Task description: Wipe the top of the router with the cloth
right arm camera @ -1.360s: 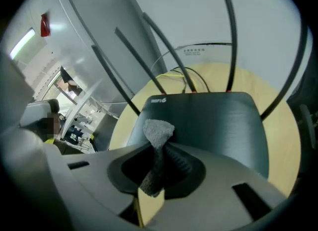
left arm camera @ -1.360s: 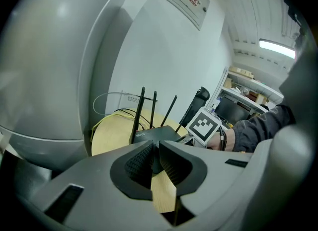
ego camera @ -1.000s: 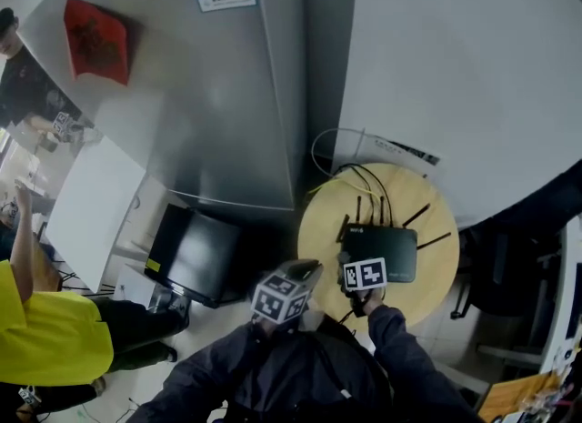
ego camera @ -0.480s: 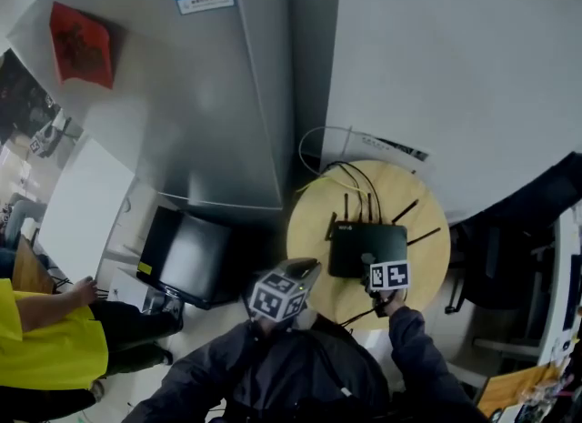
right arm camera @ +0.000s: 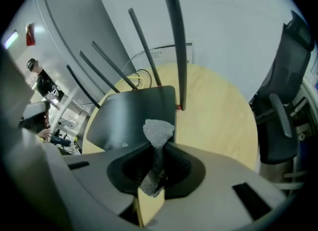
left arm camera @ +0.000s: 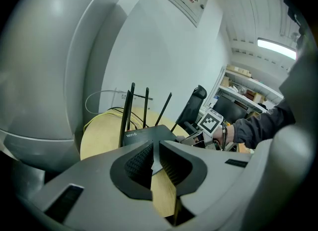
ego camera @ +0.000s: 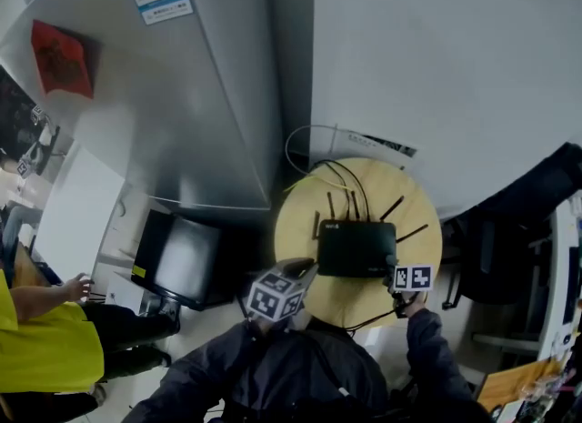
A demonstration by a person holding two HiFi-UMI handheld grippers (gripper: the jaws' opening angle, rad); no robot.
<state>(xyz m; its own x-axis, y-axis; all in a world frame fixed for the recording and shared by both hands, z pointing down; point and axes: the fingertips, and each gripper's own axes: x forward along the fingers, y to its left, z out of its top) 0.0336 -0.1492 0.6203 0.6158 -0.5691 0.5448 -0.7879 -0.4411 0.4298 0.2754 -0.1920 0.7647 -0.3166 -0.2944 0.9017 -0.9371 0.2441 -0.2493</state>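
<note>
1. Step in hand: the wiping stroke. The right hand-held gripper [right arm camera: 158,150] is clamped on the cloth [right arm camera: 159,128], a grey tuft sticking out past its jaws over the router [ego camera: 356,248] at that box's 4 o'clock corner. Whether the tuft presses on the lid cannot be told.
2. Position of the task's thing: the black router lies flat near the middle of the round wooden bench [ego camera: 300,230]. Its antennas [right arm camera: 176,41] rise along its 12 o'clock edge, and cables [ego camera: 341,174] run off toward 11 o'clock.
3. Idle tool: the left hand-held gripper [left arm camera: 153,153] hangs at the bench's 7 o'clock rim. Its jaws are drawn together to a thin slit with nothing between them.
4. Next move, as a judgement: most of the lid lies toward 9 o'clock of the cloth. The stroke would need to sweep that way with the tuft kept low and flat. It should stay short of the antenna row, where the cloth could snag.
5. Count: one router, one cloth, one bench, two hand-held grippers. Four antennas show in the right gripper view; the head view leaves the full number uncertain.
</note>
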